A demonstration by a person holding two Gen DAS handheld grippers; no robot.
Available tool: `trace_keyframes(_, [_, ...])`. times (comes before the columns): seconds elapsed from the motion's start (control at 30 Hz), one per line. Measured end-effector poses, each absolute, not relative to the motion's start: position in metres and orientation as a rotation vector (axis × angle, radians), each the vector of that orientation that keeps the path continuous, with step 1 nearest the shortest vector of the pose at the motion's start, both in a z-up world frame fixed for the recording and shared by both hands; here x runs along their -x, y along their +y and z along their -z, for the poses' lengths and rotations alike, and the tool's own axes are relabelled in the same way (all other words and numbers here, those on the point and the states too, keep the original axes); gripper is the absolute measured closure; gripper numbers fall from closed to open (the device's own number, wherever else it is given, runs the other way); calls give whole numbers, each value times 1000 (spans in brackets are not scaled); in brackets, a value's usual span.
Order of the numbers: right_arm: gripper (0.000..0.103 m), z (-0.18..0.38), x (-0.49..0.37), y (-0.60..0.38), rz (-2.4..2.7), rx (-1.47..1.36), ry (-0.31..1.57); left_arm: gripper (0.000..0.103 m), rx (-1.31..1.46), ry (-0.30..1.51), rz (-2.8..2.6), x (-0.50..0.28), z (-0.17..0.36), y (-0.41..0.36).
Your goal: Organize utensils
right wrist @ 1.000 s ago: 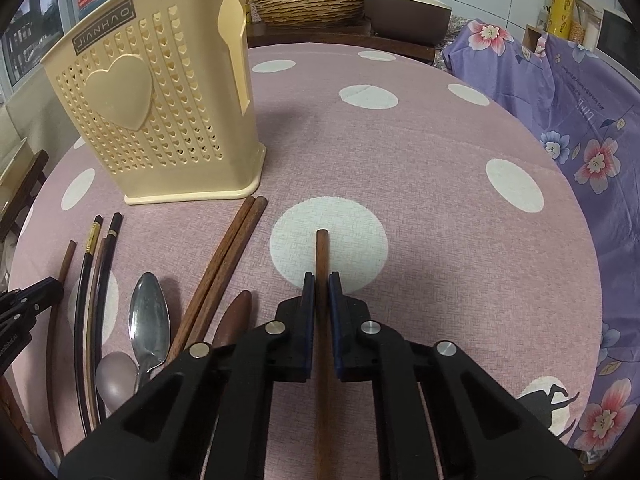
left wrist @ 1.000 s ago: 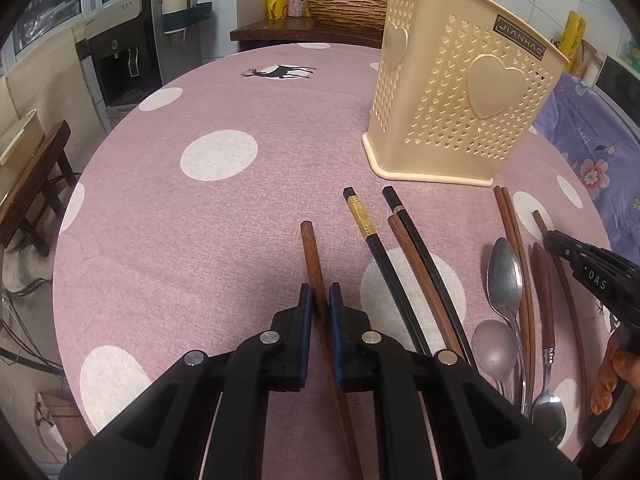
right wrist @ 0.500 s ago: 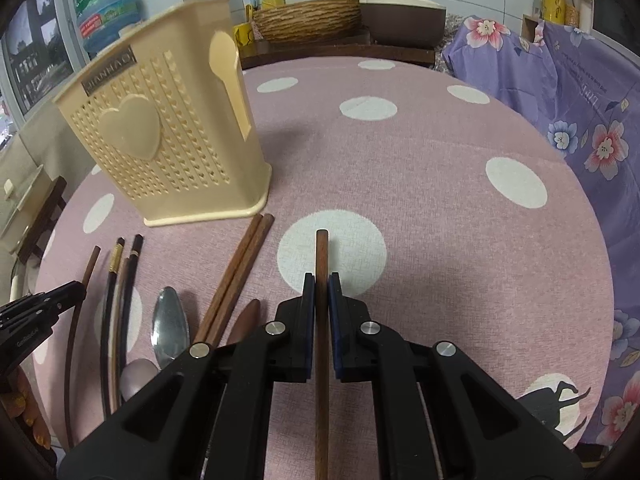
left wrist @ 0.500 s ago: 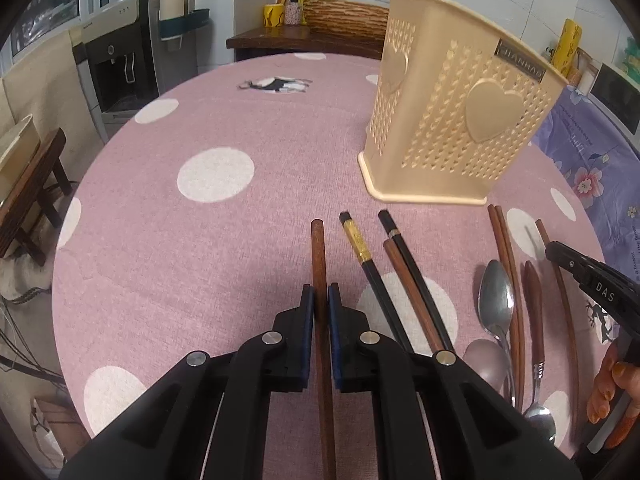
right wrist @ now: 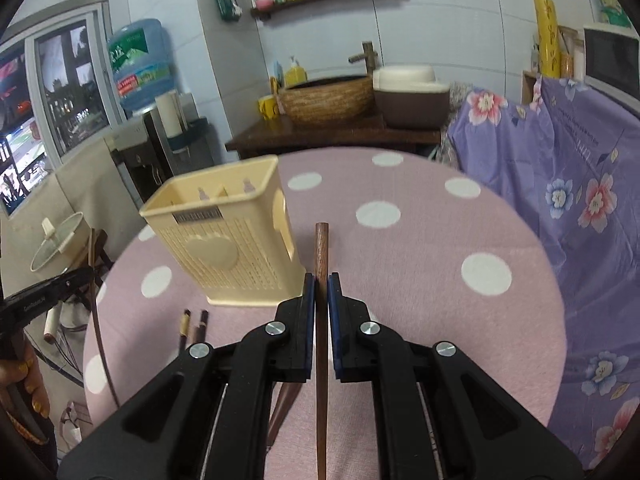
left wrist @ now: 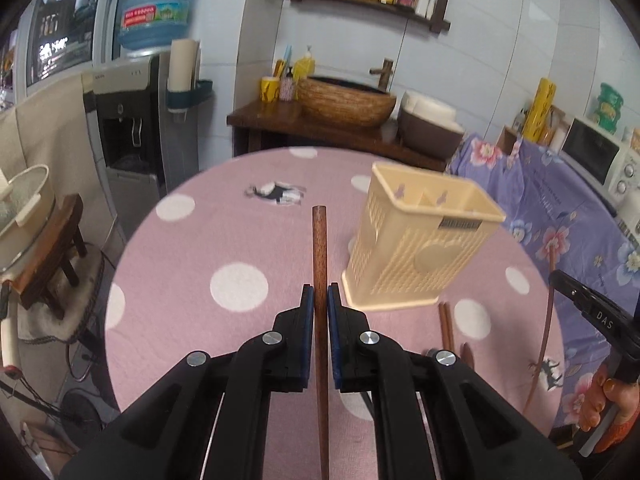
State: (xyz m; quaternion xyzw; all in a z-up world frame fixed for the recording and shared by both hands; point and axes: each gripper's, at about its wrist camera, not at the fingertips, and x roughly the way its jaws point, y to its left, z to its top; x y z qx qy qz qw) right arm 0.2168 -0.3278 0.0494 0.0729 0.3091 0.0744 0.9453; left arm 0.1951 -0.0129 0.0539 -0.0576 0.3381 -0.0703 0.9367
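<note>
Clamping one brown wooden chopstick (left wrist: 319, 256) apiece, L gripper (left wrist: 319, 300) & R gripper (right wrist: 320, 292) pinch theirs (right wrist: 321, 252) narrow w/ blue pads, cream perforated plastic utensil holder w/ heart (left wrist: 420, 248) ahead betw. them on pink polka-dot round table (left wrist: 192, 248), loose dark chopsticks (right wrist: 194, 326) below-left of R.

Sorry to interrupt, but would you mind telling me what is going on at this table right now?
A person is sorting utensils with a handheld gripper in each hand. The left gripper has its jaws shut on one brown wooden chopstick, and the right gripper grips another wooden chopstick. Both sticks are held up off the pink dotted tablecloth, near the cream utensil holder. Nothing shows inside the holder yet, and more chopsticks lie on the table.
</note>
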Motion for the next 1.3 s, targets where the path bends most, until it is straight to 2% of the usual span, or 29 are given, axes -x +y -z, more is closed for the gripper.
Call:
trace_keyframes(0.23, [95,-90,-202,-335,-153,-142,552,95,125,593,149,-189,-92,-6])
trace_keyframes(0.77, [95,-116,-203,-331,-141,-97,516,96,105,527,142,-193,-117,-1])
trace_keyframes(0.87, [95,-130,-207,-331,-146,-92,501,101,99,515,152,-194,-129,-2])
trace_keyframes(1.1, [95,-178,-223,-322,-139,-53,438,101,58,446,150,-196,-165,-11])
trace_keyframes(1.3, [95,-187,-225,-322,-137,-64,420,100,75,519,129,-211,-144,1])
